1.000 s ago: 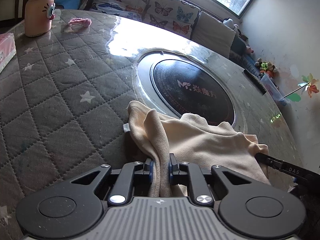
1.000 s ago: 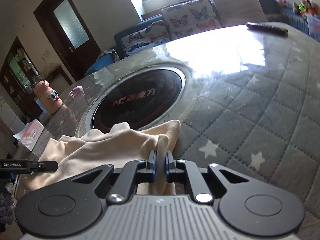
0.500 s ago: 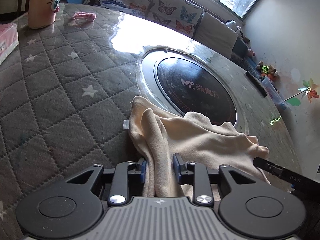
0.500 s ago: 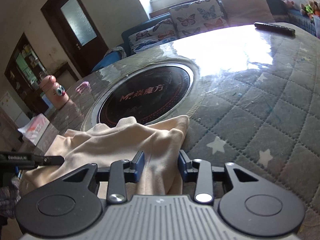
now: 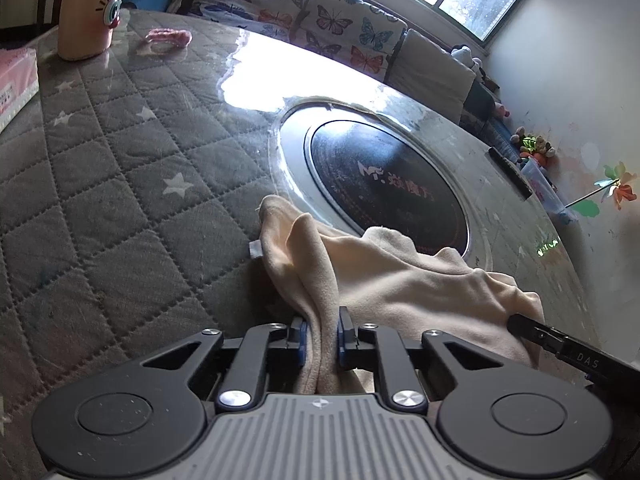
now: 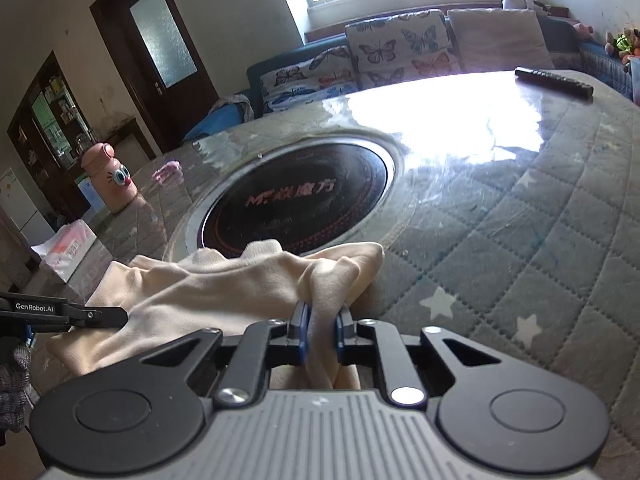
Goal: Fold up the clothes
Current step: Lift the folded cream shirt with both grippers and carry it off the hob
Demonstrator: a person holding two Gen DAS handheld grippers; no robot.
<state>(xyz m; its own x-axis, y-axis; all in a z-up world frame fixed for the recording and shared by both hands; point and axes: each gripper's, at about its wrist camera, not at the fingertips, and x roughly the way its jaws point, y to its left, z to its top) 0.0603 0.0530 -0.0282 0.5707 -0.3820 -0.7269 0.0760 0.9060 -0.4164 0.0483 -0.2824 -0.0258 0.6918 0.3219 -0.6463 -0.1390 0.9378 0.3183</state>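
**Open table around the round hob**

Broad stretches of quilted table [image 5: 120, 208] are left bare on both sides of the round hob [image 5: 384, 184]. The far left corner is occupied by a pink bottle [image 5: 88, 12], a pink scrunchie [image 5: 168, 36] and a tissue box [image 5: 16, 80]. A remote [image 6: 554, 82] lies beyond the hob to the right.

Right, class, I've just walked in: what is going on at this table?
A person is folding a cream garment on a quilted, star-patterned table. The left hand-held gripper and the right hand-held gripper have each just closed on a bunched edge of the cloth. The garment lies crumpled, partly over the round dark cooktop, not yet folded.
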